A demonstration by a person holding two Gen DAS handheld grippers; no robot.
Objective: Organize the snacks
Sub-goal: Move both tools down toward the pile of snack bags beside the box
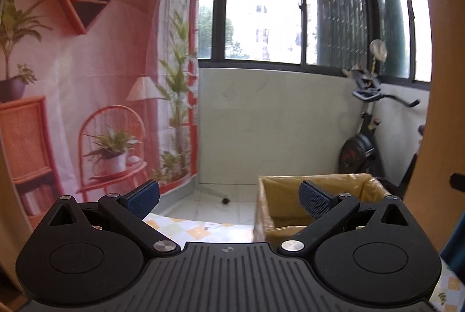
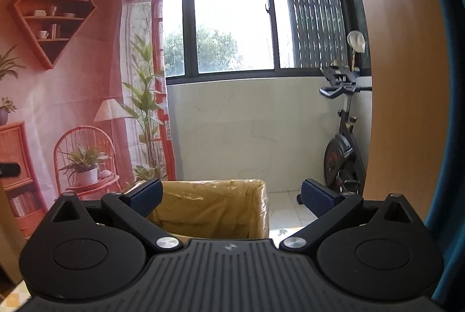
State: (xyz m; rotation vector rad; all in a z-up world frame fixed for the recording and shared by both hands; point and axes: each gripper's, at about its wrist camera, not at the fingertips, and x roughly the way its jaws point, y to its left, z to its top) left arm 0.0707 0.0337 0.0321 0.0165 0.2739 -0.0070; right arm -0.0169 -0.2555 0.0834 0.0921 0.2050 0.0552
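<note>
A cardboard box point(image 1: 322, 195) lined with yellowish plastic stands on the checked tablecloth point(image 1: 189, 227); in the left wrist view it is ahead and to the right. My left gripper point(image 1: 229, 197) is open and holds nothing, raised and looking level across the room. In the right wrist view the same box point(image 2: 215, 207) sits straight ahead, just beyond my right gripper point(image 2: 231, 195), which is open and empty. What lies inside the box is hidden from this level angle. No snacks show in either view.
A printed backdrop point(image 1: 87, 79) of an orange room hangs at the left. Behind are a pale wall point(image 2: 247, 132), dark-framed windows and an exercise bike point(image 2: 345, 143). A wooden panel point(image 2: 407, 79) and a blue curtain point(image 2: 453, 137) close off the right side.
</note>
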